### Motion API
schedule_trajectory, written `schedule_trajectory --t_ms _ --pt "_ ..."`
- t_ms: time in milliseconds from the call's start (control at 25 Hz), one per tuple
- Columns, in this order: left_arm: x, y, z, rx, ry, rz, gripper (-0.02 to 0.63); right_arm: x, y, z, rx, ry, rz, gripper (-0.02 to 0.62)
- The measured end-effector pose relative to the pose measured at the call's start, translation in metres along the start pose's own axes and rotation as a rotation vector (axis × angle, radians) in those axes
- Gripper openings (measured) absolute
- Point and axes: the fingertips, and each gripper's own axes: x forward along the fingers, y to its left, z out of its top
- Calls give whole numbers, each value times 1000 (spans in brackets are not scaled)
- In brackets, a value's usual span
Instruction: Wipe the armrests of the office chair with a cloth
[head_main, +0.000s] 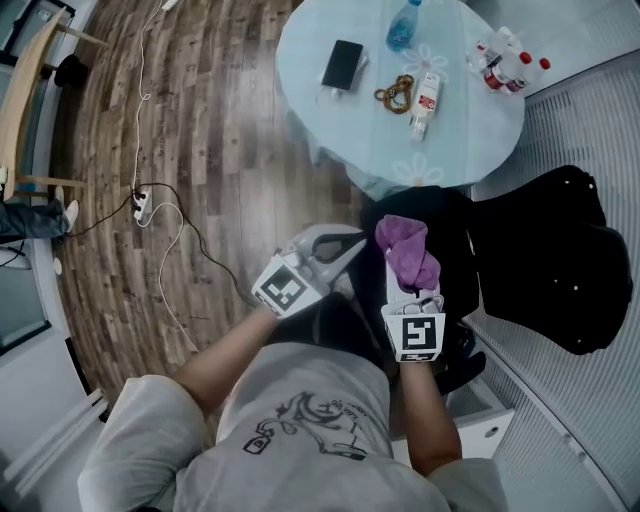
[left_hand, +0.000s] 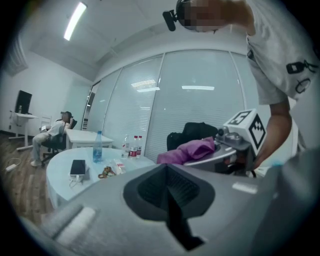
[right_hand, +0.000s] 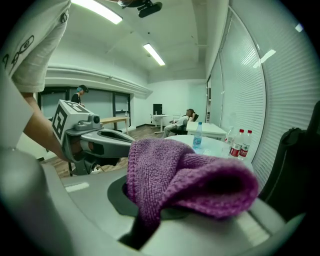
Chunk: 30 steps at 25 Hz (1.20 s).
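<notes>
Cloth: purple, bunched over the right gripper's tips, above the dark chair.
Right gripper: pinching the cloth.
Left gripper: jaws pressed together on nothing, just beside at 9 o'clock.
Office chair: black bulk at 3 o'clock of the right gripper, the nearer one.
Armrests: cannot be made out.

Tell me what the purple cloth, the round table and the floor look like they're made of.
Purple cloth: soft knitted or microfibre fabric, matte; ribbed loops show.
Round table: likely frosted glass or plastic; pale, smooth, lightly glossy.
Floor: wood or wood-look laminate; grained planks.
</notes>
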Motion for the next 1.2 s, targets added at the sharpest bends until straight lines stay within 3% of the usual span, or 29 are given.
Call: schedule_trajectory --t_ms 360,680,1200 --pt "31 23 -82 -3 56 -9 2 64 -4 -84 -30 139 51 29" --pt "35 25 -128 -55 117 -24 2 96 7 -163 39 265 73 29" --pt "32 19 -140 -69 141 -37 2 101 -17 -170 74 230 53 29"
